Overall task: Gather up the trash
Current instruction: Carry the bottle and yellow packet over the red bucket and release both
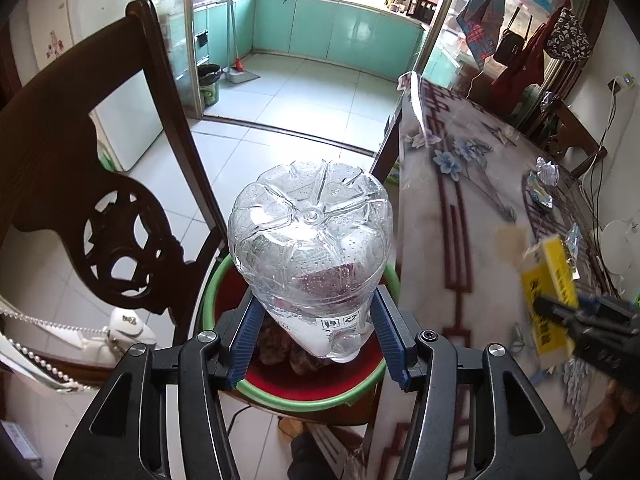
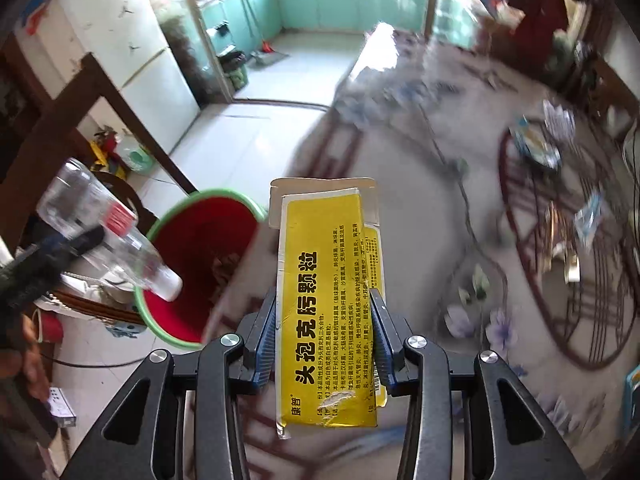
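Observation:
My left gripper (image 1: 314,304) is shut on a clear plastic bottle (image 1: 310,248), held neck-down right above a red bin with a green rim (image 1: 280,394). The bottle (image 2: 108,232) and left gripper (image 2: 52,252) also show in the right wrist view, at the bin's (image 2: 200,256) left edge. My right gripper (image 2: 323,312) is shut on a flattened yellow medicine box (image 2: 326,300), held above the table edge to the right of the bin. In the left wrist view, the box (image 1: 550,292) and right gripper (image 1: 560,306) are at the right.
A dark wooden chair (image 1: 80,184) stands left of the bin. The floral-covered table (image 1: 460,220) holds crumpled foil (image 1: 548,170) and wrappers (image 2: 536,144). A white bag with a bead chain (image 1: 120,328) lies by the chair. Tiled floor leads toward the kitchen.

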A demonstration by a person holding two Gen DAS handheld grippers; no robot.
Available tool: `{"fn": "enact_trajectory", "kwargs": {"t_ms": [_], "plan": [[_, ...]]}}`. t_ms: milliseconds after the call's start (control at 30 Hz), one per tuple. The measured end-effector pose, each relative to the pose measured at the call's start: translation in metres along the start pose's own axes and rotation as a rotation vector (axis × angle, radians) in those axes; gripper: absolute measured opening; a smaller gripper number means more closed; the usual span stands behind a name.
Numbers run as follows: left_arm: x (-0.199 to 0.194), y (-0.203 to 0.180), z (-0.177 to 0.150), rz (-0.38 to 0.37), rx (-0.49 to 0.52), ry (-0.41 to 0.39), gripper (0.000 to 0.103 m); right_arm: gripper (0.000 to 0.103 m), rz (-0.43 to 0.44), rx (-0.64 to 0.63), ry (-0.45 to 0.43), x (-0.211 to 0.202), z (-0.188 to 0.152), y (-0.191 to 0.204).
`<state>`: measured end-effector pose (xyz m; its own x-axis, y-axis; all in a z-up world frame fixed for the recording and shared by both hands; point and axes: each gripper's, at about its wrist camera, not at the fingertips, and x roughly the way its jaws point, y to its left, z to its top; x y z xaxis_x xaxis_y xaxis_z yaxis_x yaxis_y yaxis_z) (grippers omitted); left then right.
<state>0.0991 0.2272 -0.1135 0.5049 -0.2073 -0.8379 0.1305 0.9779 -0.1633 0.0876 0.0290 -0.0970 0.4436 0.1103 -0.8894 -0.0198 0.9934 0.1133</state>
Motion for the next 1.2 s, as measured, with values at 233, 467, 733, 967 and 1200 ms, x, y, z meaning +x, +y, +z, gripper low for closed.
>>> {"fn": "enact_trajectory", "kwargs": {"t_ms": [233,467,733,967,1200], "plan": [[0.005,0.013,-0.007,0.016,-0.013,0.029,0.053,0.039,0.03,-0.067,-0.029,-0.005,0.016,0.037],[0.012,0.023,-0.01,0.031,-0.02,0.054,0.053,0.039,0.041,-0.127,-0.039,-0.002,0.023,0.064],[0.021,0.029,-0.011,0.033,-0.02,0.076,0.053,0.039,0.048,-0.154,-0.044,-0.002,0.026,0.079],[0.026,0.031,-0.008,0.026,-0.025,0.087,0.053,0.039,0.06,-0.15,-0.037,0.003,0.029,0.081],[0.029,0.031,-0.006,0.023,-0.026,0.087,0.053,0.039,0.066,-0.15,-0.032,0.007,0.032,0.083]]}}
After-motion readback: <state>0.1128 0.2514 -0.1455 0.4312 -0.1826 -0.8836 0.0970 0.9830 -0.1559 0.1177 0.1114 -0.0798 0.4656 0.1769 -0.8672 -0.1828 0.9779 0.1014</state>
